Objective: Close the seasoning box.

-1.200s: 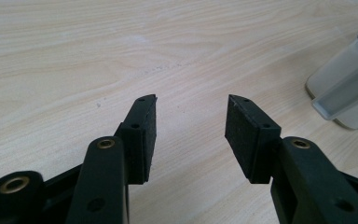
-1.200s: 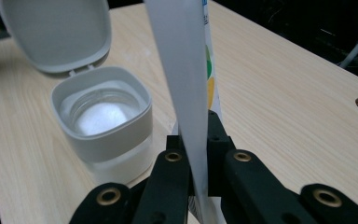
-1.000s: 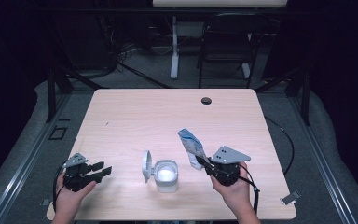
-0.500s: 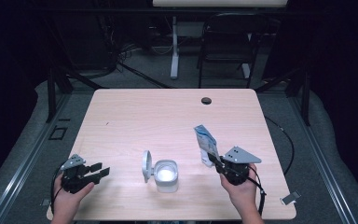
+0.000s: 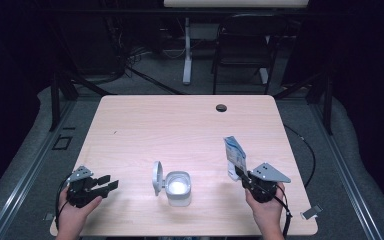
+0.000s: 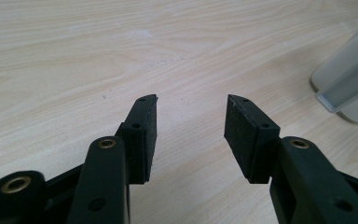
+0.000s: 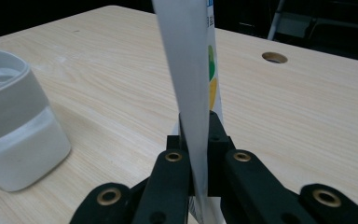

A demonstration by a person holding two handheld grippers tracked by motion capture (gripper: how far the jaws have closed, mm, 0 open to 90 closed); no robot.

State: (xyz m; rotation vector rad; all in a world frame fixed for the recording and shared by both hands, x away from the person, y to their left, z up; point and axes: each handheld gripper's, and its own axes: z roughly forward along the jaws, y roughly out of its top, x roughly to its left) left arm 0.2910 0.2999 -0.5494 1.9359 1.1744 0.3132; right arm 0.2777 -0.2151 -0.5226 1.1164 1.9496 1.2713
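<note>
A white and blue packet (image 5: 234, 156) stands upright in my right gripper (image 5: 241, 176), at the table's front right. In the right gripper view the black jaws pinch the packet (image 7: 193, 79) flat between them, and its side carries green and yellow print. A white square container (image 5: 178, 187) with its round lid (image 5: 156, 177) flipped open to the left sits at the front middle; it also appears at the left in the right gripper view (image 7: 11, 130). My left gripper (image 5: 105, 183) rests at the front left, jaws apart over bare wood (image 6: 191, 121), nothing between them.
The pale wooden table (image 5: 180, 130) has a round cable hole (image 5: 221, 107) near its far edge. Black frame posts and a chair stand beyond the table. A small grey piece (image 5: 311, 212) lies by the front right corner.
My right gripper has carried the packet to the right and lower, away from the container, and the packet now stands more upright. The left gripper has stayed put.
</note>
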